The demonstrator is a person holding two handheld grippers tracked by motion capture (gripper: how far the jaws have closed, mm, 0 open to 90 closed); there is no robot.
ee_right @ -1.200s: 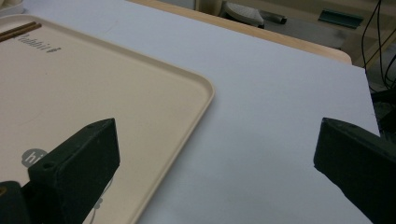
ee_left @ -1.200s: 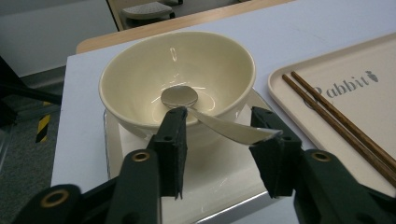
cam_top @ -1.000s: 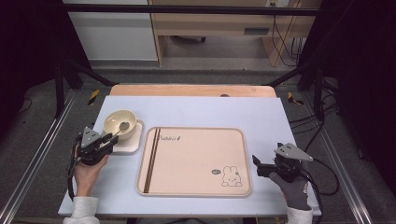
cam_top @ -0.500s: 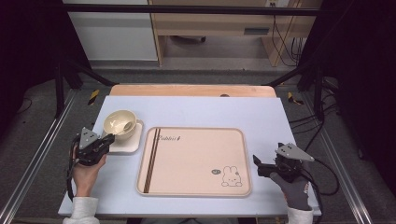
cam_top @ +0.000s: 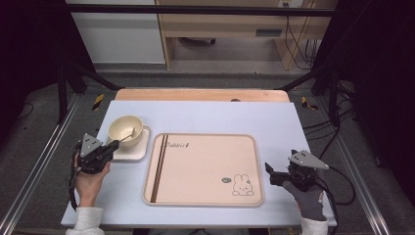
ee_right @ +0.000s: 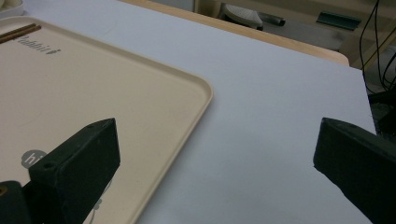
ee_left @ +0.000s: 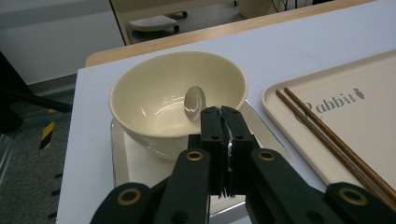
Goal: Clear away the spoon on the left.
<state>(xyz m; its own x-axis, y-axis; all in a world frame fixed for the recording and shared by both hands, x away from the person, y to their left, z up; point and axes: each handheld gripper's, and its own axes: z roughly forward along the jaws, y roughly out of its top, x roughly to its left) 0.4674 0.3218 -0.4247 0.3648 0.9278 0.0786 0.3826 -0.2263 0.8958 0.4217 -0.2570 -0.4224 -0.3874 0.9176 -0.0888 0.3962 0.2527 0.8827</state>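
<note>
The left hand-held gripper (ee_left: 222, 116), clamped on the spoon (ee_left: 194, 102), has drawn back slightly, bowl (ee_left: 177, 100) unmoved (likely lifting out); the right hand-held gripper (ee_right: 210, 154) stays wide.

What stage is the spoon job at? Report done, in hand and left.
Done: the left gripper is shut on the spoon handle, and the chopsticks already lie on the tray.
In hand: the spoon's head sits inside the bowl, which stands on a plate beside the tray.
Left: probably lifting the spoon out and setting it on the tray. The right gripper waits open over the table.
</note>
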